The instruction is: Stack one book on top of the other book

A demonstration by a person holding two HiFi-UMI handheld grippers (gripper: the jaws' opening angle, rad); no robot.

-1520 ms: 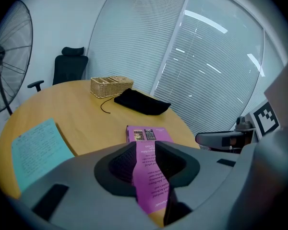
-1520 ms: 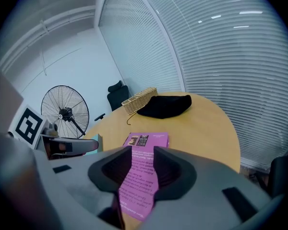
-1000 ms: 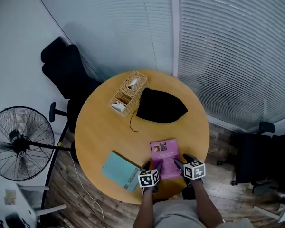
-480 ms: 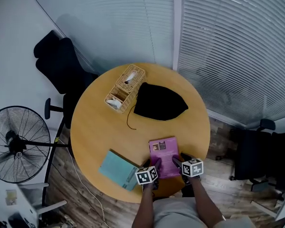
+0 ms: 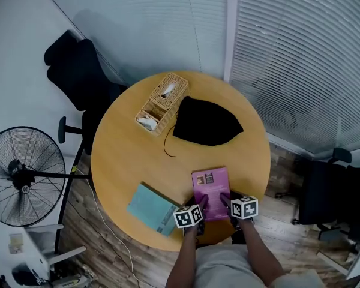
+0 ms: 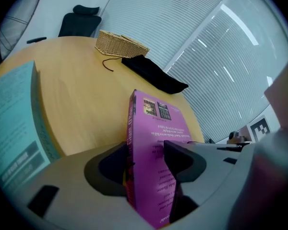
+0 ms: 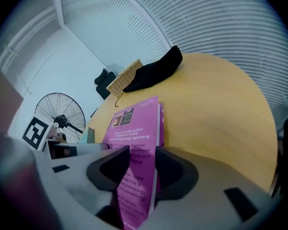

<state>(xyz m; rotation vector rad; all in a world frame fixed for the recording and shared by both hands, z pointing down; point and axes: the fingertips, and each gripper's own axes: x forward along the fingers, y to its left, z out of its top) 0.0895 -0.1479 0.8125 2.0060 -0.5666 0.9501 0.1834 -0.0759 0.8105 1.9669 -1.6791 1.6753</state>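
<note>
A purple book (image 5: pixel 211 185) lies flat near the front edge of the round wooden table (image 5: pixel 126 155). A teal book (image 5: pixel 153 209) lies to its left, apart from it. My left gripper (image 5: pixel 201 204) reaches the purple book's near left corner. In the left gripper view, the purple book (image 6: pixel 158 128) stands between the closing jaws of the left gripper (image 6: pixel 145 155), with slack beside its spine. My right gripper (image 5: pixel 225 200) is at the near right corner. Its jaws are closing around the purple book (image 7: pixel 134 123), and the right gripper (image 7: pixel 142 159) straddles the page edge.
A wicker basket (image 5: pixel 162 104) and a black pouch (image 5: pixel 207 122) sit at the far side of the table, with a thin cord (image 5: pixel 166 146) trailing from them. A floor fan (image 5: pixel 24 176) and a black chair (image 5: pixel 78 65) stand to the left.
Both grippers have sunk a little onto the near edge of the purple book. Both books lie where they were.
</note>
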